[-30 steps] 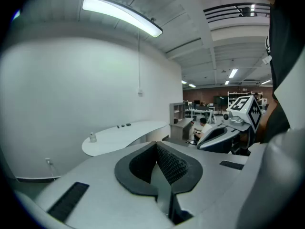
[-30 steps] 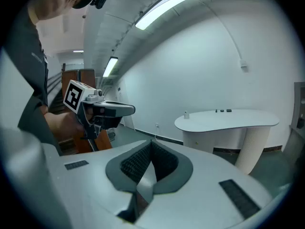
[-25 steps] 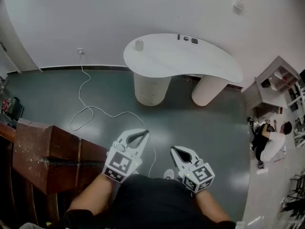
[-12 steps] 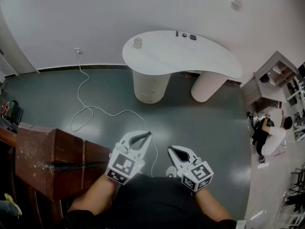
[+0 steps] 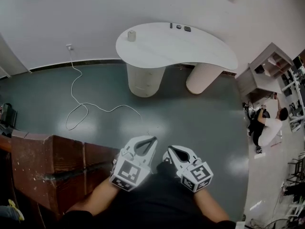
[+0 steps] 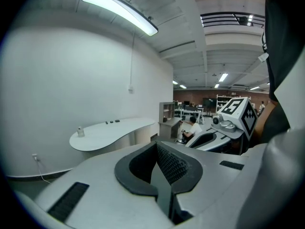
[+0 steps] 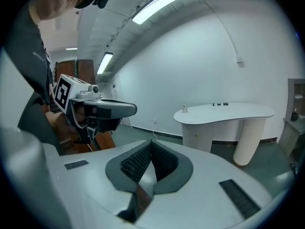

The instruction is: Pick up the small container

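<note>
Left tool [image 5: 151, 139] has its jaws pressed together, ribbed pad against ribbed pad, and it grips nothing. Just beside it the right tool [image 5: 167, 150] is closed in the same way, tip to tip, and it too is empty. Both are held low in front of the person's dark-clothed body, with their tips pointing ahead across the floor [image 5: 200, 123]. Bare forearms [image 5: 97, 199] run back from them. In each gripper view the other tool shows off to one side.

The dark grey-green floor lies open between the tools and the surface. A white cable [image 5: 90, 106] snakes over it in a loose loop. One end lies near the left tool's tip and the other reaches a wall socket [image 5: 69, 46]. At the left of the head view, close to the left tool, stands a piece of reddish-brown wooden furniture [image 5: 52, 161].

Well apart from both tools, against the white wall [image 5: 95, 13], stands the white kidney-shaped surface [image 5: 186, 51] on two round pillar legs [image 5: 145, 80]. The small container [image 5: 131, 35] stands upright near the surface's left end. It is pale and roughly cylindrical, and too small to tell more. Three small dark items [image 5: 178, 27] lie in a row at the far edge, well apart from the container. Beyond the surface's right end is a pale shelf unit [image 5: 262, 75]. Near it a person in a white top [image 5: 268, 128] sits low on the floor.
</note>
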Demonstrator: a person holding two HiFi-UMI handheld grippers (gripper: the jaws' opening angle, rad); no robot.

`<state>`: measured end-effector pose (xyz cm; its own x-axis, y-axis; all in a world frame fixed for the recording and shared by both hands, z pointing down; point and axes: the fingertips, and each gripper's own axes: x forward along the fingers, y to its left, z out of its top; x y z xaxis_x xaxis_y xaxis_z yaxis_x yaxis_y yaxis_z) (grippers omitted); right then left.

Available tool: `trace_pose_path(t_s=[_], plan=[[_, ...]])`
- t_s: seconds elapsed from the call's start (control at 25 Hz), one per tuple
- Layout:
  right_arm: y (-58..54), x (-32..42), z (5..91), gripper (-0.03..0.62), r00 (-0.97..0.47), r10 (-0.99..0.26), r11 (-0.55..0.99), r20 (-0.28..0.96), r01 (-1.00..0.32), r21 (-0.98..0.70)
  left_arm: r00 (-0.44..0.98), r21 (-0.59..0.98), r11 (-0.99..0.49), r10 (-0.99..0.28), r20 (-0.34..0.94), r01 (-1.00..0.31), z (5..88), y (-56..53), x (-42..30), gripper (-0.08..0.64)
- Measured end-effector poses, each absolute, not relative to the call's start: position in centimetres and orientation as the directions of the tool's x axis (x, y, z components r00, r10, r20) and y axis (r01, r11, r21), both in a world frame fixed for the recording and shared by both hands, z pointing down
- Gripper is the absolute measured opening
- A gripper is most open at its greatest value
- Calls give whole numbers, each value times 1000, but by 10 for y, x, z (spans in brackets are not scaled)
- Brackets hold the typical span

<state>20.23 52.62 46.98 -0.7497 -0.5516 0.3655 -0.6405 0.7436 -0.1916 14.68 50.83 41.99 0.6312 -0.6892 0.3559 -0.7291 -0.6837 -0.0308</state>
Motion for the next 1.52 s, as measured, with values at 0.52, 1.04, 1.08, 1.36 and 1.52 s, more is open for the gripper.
trace_pose_path(t_s=[0.52, 1.04, 1.08, 1.36, 1.52], plan=[[407, 213, 470, -5, -834, -438, 823, 337, -522, -222, 405, -72, -469, -821, 403, -880, 435, 412, 122, 15], [287, 248, 452, -5, -890, -363, 879, 276, -425, -216, 302, -90, -360, -873, 383, -929, 417, 304, 154, 15], [280, 250, 452, -5, -893, -359, 881, 272, -421, -216, 292, -91, -350, -876, 384, -932, 418, 299, 155, 15], [251, 255, 456, -5, -900, -343, 881, 267, -407, -240, 270, -101, -334, -877, 398, -937, 417, 271, 158, 15], [235, 248, 461, -5, -897, -348, 875, 273, -415, -248, 274, -93, -336, -875, 399, -937, 421, 254, 149, 15]])
